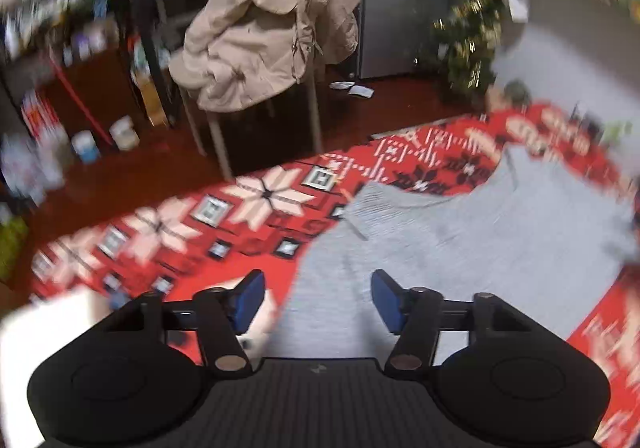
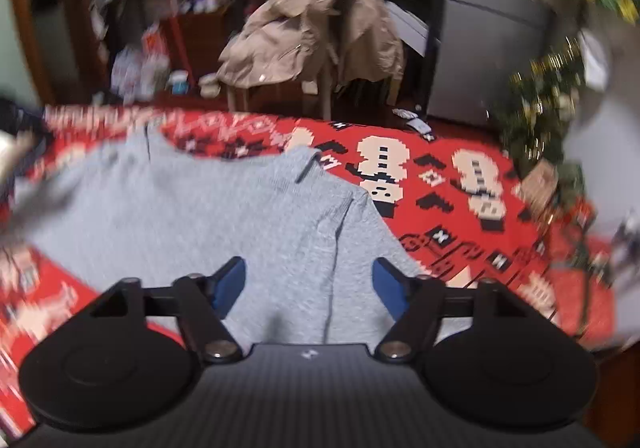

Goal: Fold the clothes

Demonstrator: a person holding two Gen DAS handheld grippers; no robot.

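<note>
Below both cameras, a light grey knitted sweater point(image 2: 224, 203) lies spread on a red blanket patterned with white snowflakes and pixel snowmen point(image 2: 460, 203), one flap folded over itself with a seam running down the front. Over it, the left gripper point(image 1: 318, 300) stands with its blue pads parted and nothing between them, near the sweater's left edge where grey meets red. Likewise the right gripper point(image 2: 308, 290) has its jaws wide and empty above the folded flap. Beyond the blanket, a beige hooded coat point(image 1: 264, 27) drapes a chair on the dark wooden floor point(image 1: 132, 167).
</note>
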